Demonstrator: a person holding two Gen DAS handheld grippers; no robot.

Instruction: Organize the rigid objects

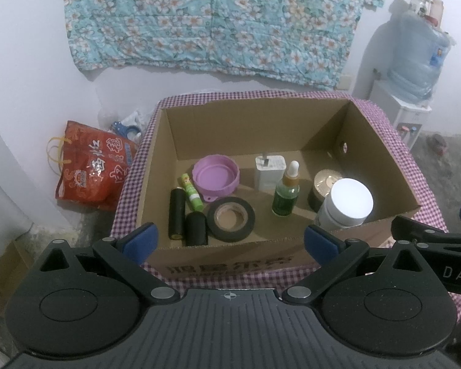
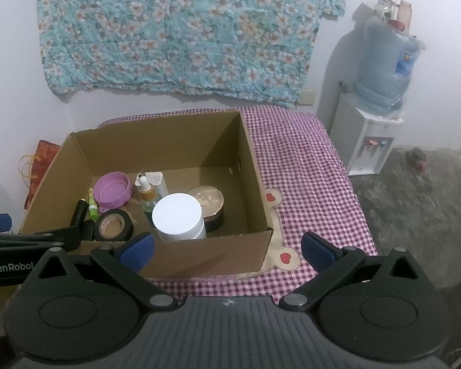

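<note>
White wall with a floral cloth [image 1: 212, 21], water dispenser [image 2: 368, 144] at right. A checked-cloth table [image 2: 307, 166] carries an open box [image 1: 381, 160] toward its left edge; the right side of the table is bare.

All the rigid items sit inside the box:
- Near left corner: two black tubes [image 1: 176, 213], glue stick [image 1: 191, 192], tape roll [image 1: 231, 219].
- Farther back: purple lid [image 1: 215, 176], charger [image 1: 269, 172].
- Middle: dropper bottle [image 1: 286, 193], upright.
- Near right corner: white jar [image 2: 179, 216], touching a gold-lid tin [image 2: 206, 203].

Left hand-held gripper [image 1: 230, 240] and right hand-held gripper [image 2: 227, 244] both hang at the box's near edge, fingers spread, nothing between them. Sorting looks done or nearly so, probably a pulled-back rest pose.
</note>
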